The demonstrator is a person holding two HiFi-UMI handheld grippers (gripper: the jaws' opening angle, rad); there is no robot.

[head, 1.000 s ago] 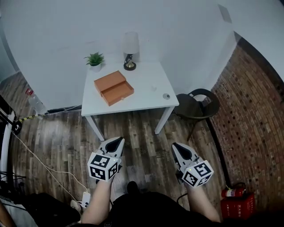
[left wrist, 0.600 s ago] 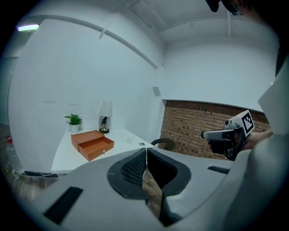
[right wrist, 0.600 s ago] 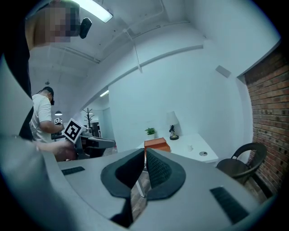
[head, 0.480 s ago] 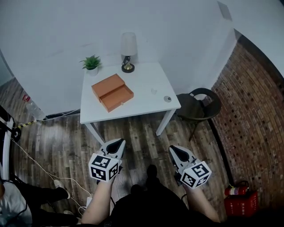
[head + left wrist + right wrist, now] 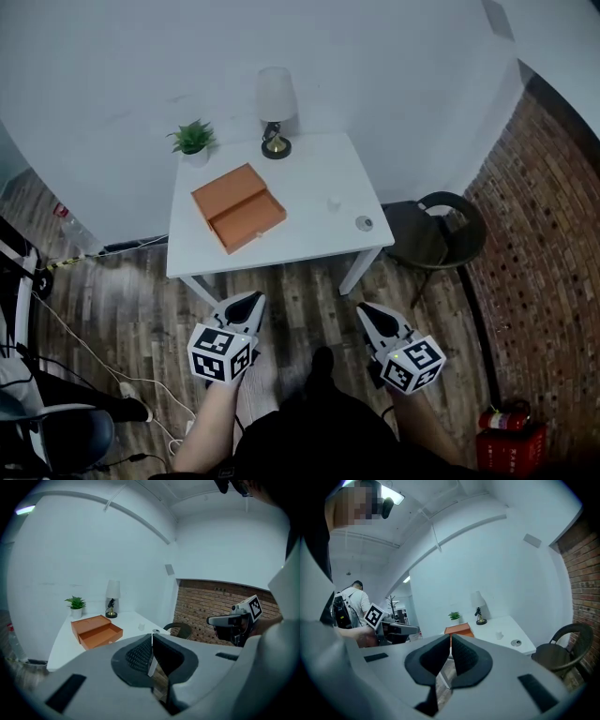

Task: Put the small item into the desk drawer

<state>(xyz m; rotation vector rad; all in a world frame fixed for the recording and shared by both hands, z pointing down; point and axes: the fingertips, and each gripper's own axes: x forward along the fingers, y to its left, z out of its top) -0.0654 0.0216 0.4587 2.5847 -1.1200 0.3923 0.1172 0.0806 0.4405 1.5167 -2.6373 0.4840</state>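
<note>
Orange drawer box [image 5: 226,191] on tabletop [image 5: 314,178]; drawer [image 5: 249,221] open, empty. Small item [image 5: 334,202]: axis unreadable. Left tongs [image 5: 253,296], right tongs [image 5: 364,307] together, empty.

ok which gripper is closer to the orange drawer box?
Left. The left gripper sits almost straight in front of the orange drawer box, short of the table; the right gripper is farther off to the box's right.
</note>
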